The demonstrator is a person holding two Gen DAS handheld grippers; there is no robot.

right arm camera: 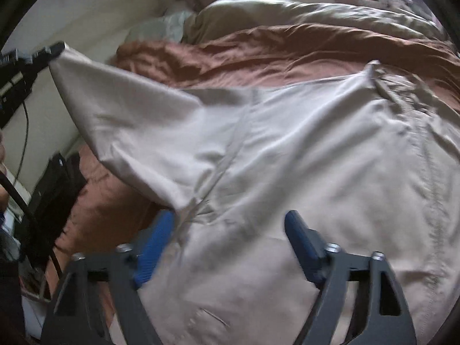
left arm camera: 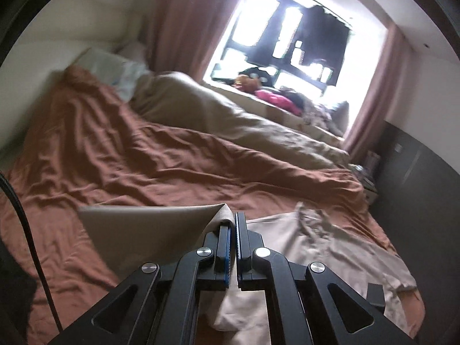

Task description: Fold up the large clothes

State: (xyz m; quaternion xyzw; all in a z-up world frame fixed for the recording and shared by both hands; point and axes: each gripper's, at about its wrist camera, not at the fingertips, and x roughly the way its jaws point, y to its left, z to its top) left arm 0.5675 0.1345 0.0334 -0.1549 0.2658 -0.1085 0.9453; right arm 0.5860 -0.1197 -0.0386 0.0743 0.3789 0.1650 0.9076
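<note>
The beige garment (right arm camera: 287, 149) lies spread on the rust-brown bedcover (left arm camera: 129, 149) at the near end of the bed, a large pale shirt-like piece with a stitched seam running down it. In the right wrist view its long axis runs from the near edge, under the camera, away toward the rumpled tan duvet (right arm camera: 302, 14) at the far side. One corner or sleeve is drawn out sideways and upward to the left, stretched taut into a point, so that part hangs off the bed while the rest stays flat.

The left gripper (left arm camera: 233, 221) is closed tight on that raised end; its blue-padded fingers pinch a fold of cloth that drapes over the left finger, and in the right wrist view the same gripper (right arm camera: 53, 50) shows at the tip of the stretched fabric.

The right gripper (right arm camera: 230, 221) hangs low over the body of the garment with its jaws spread wide. Cloth lies between and under the blue pads (right arm camera: 152, 253), and the left pad sits at the creased fold, but nothing is pinched.

Beyond the bed, a bright window (left arm camera: 287, 28) with pink curtains (left arm camera: 178, 20) has clutter piled along its sill.
</note>
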